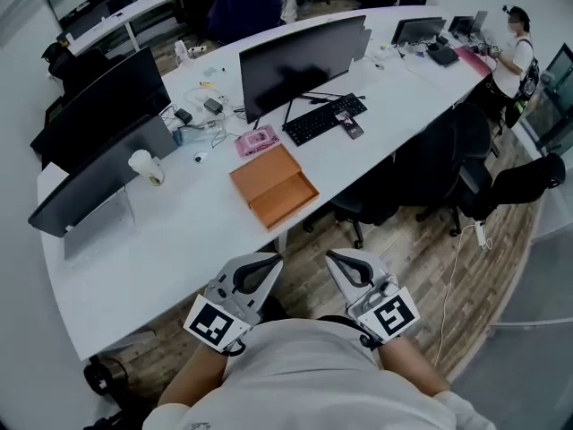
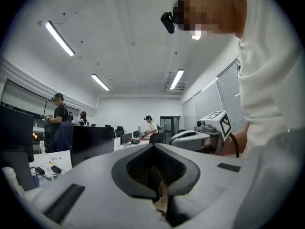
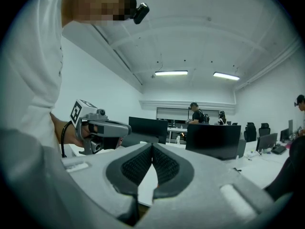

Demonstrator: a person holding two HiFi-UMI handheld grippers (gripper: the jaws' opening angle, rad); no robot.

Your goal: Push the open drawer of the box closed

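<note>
The orange box (image 1: 266,174) lies on the white desk (image 1: 179,240), and its drawer (image 1: 286,201) is pulled out toward the desk's near edge. Both grippers hang close to the person's chest, short of the desk edge and well apart from the box. My left gripper (image 1: 269,260) is shut with nothing in it; in its own view the jaw tips (image 2: 154,146) meet and point up across the room. My right gripper (image 1: 333,258) is shut and empty too, its tips (image 3: 151,146) touching. Each gripper appears in the other's view: the right gripper (image 2: 202,136) and the left gripper (image 3: 101,129).
Behind the box are a black monitor (image 1: 300,61), a keyboard (image 1: 320,119), a phone (image 1: 349,128) and a pink case (image 1: 257,140). Two more monitors (image 1: 98,141) and a cup (image 1: 146,167) stand at left. Office chairs (image 1: 448,164) sit right of the desk. A person (image 1: 512,56) stands far right.
</note>
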